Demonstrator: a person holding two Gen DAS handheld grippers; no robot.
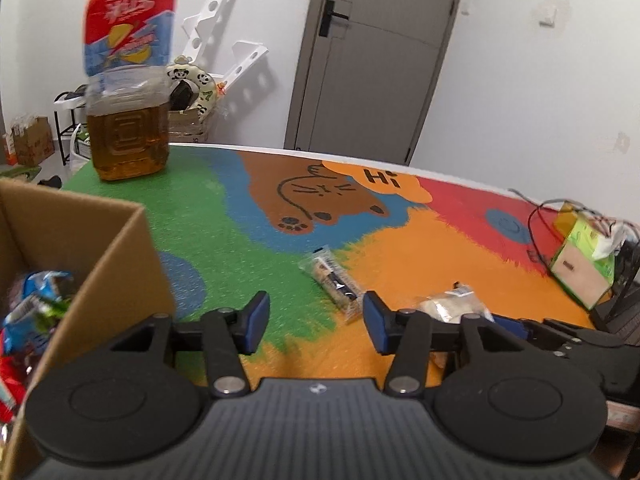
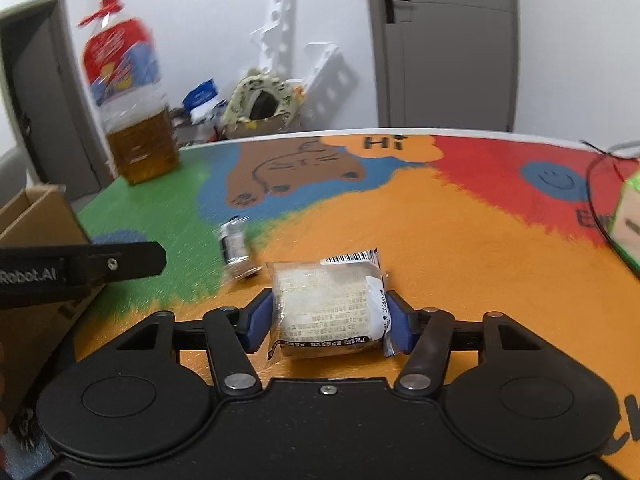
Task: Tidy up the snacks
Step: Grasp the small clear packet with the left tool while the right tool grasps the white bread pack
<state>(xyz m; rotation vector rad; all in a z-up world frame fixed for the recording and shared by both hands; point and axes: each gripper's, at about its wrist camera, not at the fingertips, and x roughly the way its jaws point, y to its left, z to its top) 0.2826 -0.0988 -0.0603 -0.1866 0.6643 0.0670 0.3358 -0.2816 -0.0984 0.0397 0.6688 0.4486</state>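
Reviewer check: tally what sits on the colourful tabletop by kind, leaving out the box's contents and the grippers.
Wrapped snacks: 2 (long bar, square pack)
Cardboard box: 1
Drink jug: 1
Tissue box: 1
Total: 5

1. Two loose snack packets are counted on the mat: a long bar (image 1: 334,285) and a squarish pack (image 2: 328,312).
2. One cardboard box (image 1: 116,256) is seen.
3. One bottle (image 1: 127,92) is seen.
4. One tissue box (image 1: 584,268) is seen.
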